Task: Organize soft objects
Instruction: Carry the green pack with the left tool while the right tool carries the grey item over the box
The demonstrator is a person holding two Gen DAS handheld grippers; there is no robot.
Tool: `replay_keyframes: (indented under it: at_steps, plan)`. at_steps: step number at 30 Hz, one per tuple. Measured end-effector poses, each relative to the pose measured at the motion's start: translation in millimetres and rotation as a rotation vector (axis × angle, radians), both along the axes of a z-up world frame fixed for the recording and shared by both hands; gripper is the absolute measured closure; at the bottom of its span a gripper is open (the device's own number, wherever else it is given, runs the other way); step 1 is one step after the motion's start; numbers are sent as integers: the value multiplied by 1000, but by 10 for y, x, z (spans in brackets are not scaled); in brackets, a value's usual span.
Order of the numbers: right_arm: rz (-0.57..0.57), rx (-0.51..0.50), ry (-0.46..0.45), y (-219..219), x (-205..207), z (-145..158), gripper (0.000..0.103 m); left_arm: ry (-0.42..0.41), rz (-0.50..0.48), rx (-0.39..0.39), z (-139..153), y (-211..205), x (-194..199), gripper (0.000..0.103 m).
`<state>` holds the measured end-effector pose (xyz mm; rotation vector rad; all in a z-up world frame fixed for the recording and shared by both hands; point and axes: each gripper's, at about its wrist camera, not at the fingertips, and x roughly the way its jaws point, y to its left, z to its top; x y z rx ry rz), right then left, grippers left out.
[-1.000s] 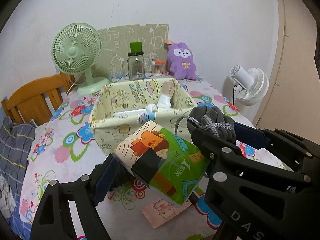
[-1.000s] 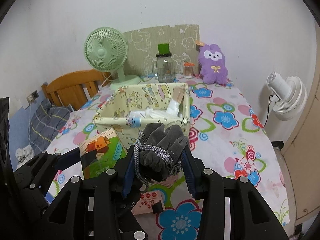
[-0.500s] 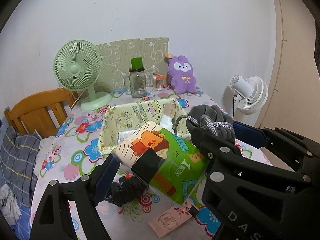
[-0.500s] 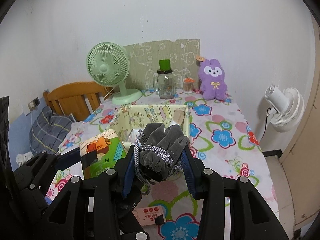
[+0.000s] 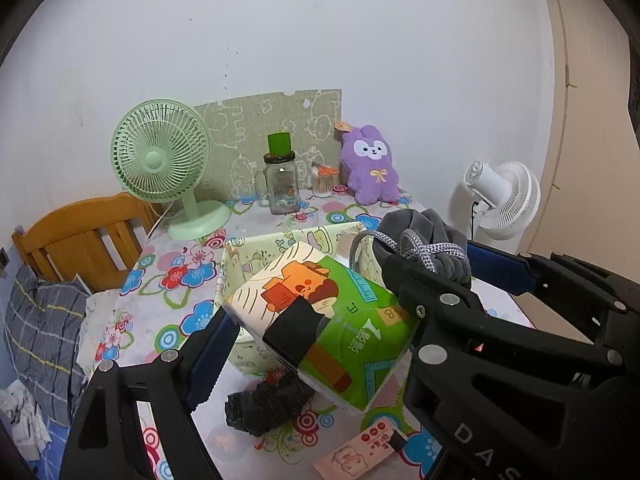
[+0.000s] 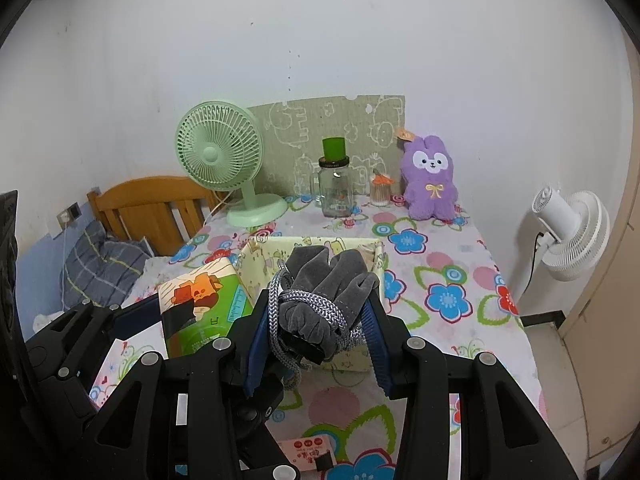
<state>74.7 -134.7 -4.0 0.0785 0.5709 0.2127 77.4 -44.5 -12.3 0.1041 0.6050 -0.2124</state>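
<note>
Rising above the fabric bin (image 6: 368, 256), both grippers loaded.

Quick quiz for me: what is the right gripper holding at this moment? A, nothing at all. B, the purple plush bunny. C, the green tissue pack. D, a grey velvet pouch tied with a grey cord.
D: in the right wrist view the right gripper has its blue pads pressed on either side of the grey velvet pouch, lifted in front of the yellow fabric box.
</note>
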Motion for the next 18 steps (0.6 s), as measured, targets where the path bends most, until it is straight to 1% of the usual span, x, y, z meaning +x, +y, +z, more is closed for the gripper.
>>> replay_keyframes:
  at_steps: [18]
  plan:
    - [1,-11,26,85,416,-57,57,16,20,-13,-58,96,365,16]
